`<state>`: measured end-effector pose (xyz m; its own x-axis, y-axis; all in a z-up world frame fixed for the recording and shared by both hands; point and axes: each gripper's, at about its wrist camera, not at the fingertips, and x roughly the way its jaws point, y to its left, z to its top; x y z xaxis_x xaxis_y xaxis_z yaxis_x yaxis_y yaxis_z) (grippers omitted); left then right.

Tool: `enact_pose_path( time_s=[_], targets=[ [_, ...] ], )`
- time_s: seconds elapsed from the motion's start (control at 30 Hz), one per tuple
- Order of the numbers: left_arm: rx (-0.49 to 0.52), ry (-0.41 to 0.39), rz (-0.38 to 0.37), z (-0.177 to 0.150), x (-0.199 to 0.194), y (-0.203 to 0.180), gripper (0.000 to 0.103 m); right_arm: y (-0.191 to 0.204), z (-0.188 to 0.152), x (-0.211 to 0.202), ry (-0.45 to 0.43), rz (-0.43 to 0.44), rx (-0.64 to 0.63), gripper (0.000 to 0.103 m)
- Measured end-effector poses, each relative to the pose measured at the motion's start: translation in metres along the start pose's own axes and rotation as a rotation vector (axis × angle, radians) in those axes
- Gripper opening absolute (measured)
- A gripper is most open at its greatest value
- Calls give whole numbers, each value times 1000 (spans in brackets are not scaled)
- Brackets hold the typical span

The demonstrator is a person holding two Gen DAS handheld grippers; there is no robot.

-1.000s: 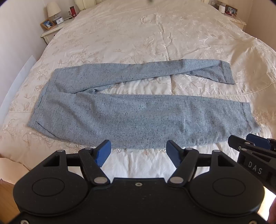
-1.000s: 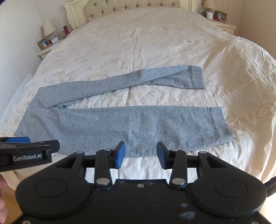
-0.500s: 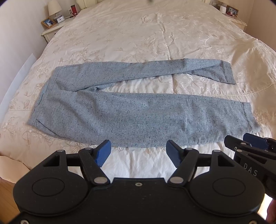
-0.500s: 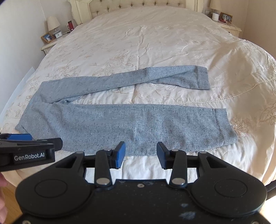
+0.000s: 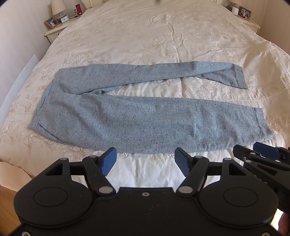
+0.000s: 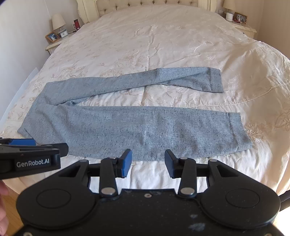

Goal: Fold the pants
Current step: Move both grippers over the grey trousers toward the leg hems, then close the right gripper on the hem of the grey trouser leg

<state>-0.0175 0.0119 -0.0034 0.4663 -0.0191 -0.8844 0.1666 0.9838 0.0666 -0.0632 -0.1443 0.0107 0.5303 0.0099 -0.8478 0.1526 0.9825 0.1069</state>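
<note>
1. Left wrist view: the left gripper is hovering over the near edge of the bed, its blue pads spread wide with nothing between them. The pants are lying flat across the cream bedspread, waist to the left and cuffs to the right. The near leg is stretching straight across, just beyond the fingertips, while the far leg is angling away, leaving a wedge of bedspread between the two. The right gripper is poking in at the right edge, near the cuff of the near leg, but not touching it. A nightstand with a lamp is sitting at the far left.

2. Right wrist view: the right gripper is hanging just short of the near leg's lower edge, its pads parted and empty. The pants are filling the middle of the bed, waist left, cuffs right. The left gripper is reaching in from the left, beside the waist end, and part of a hand is showing at the lower left corner.
</note>
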Motion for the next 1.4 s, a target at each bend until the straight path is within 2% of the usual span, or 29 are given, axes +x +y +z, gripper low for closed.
enact_pose_path(
  time_s=[0.4,0.67,1.0,1.17,1.27,1.4],
  targets=[
    [-3,4,2,0,1,0,72,2,0,5,20,-29,-10,43],
    [-2,22,2,-3,4,3,72,3,-1,7,26,-13,-17,43],
    [7,82,-7,11,29,17,72,18,2,26,74,-11,-9,43],
    [49,85,-28,25,46,21,72,16,6,43,104,-13,33,43],
    [88,77,-41,32,59,22,72,3,7,54,91,-55,92,42],
    [148,80,-71,36,80,20,71,-20,5,66,49,-174,129,42]
  ],
)
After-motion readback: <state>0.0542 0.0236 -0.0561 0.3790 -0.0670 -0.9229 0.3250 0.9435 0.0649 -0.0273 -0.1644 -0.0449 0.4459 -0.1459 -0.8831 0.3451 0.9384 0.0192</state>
